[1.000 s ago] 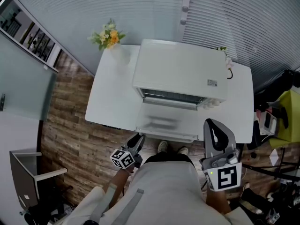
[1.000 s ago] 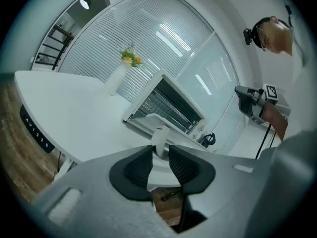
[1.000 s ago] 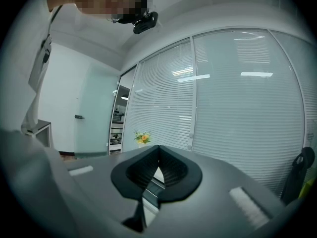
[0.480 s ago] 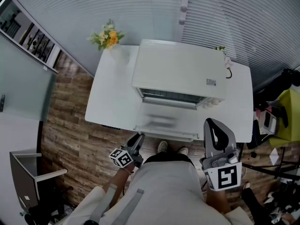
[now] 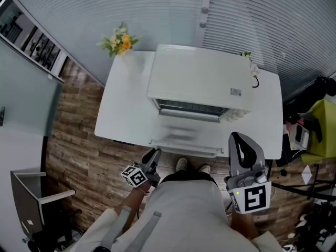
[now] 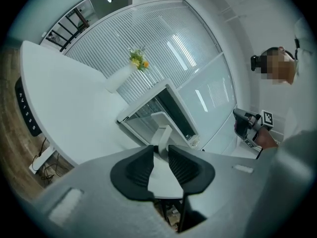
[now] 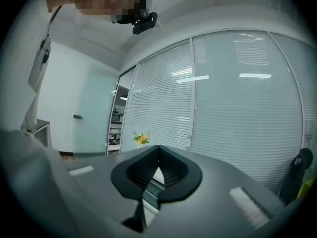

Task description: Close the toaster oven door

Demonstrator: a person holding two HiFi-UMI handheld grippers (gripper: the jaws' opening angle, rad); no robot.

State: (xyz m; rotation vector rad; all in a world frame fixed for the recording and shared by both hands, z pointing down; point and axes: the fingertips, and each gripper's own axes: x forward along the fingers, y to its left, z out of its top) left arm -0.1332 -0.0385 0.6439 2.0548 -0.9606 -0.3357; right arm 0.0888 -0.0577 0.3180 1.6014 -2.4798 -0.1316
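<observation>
Shows one toaster oven (image 5: 199,77) on the white surface (image 5: 126,104), its door (image 5: 184,138) dropped flat to the near edge, two grippers clear of it (left gripper (image 5: 156,152) fingers apart, empty; right gripper (image 5: 237,136) fingers closed together).

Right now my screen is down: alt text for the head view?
A white toaster oven sits on a white table, its door open flat toward the person. The left gripper and right gripper hang short of it.
</observation>
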